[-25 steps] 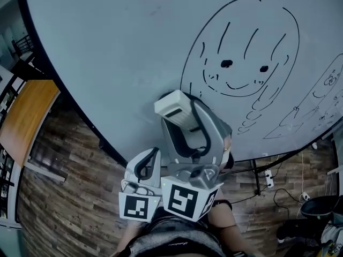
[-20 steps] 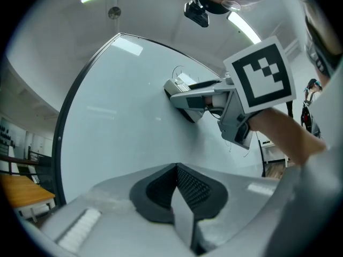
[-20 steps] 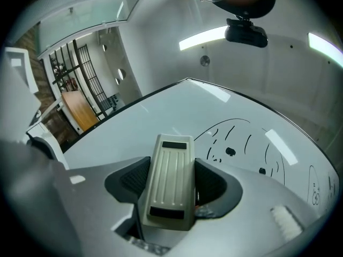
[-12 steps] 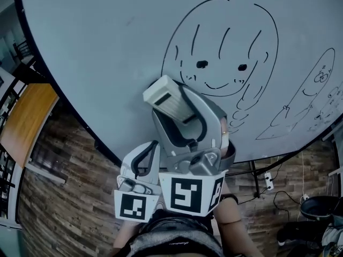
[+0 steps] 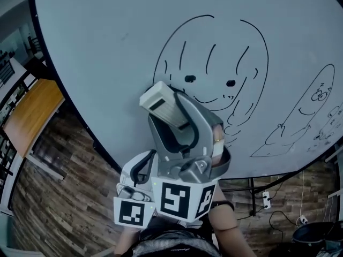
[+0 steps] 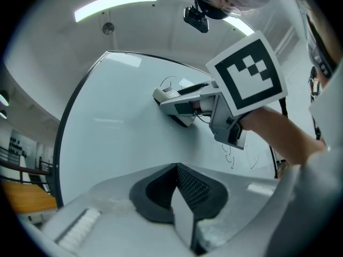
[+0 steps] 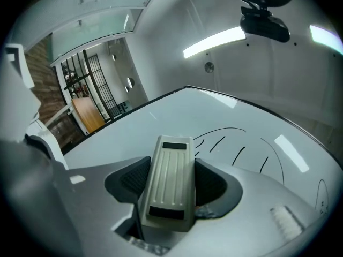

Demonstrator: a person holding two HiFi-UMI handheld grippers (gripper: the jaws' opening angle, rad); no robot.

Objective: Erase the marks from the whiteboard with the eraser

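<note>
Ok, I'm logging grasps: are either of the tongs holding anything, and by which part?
The right tongs clamp the eraser by its two long sides, around its middle. The left tongs are shut on nothing.

Eraser (image 5: 161, 105) in the right gripper's (image 7: 170, 185) jaws, before the whiteboard (image 5: 107, 47); drawn face (image 5: 210, 90) to its right. Left gripper (image 6: 174, 169) just below-left.

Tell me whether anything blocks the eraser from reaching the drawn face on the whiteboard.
Nothing visible does. The eraser, clamped in the right claw, is right by the lower-left outline of the drawn face. Only bare whiteboard lies between them.
</note>
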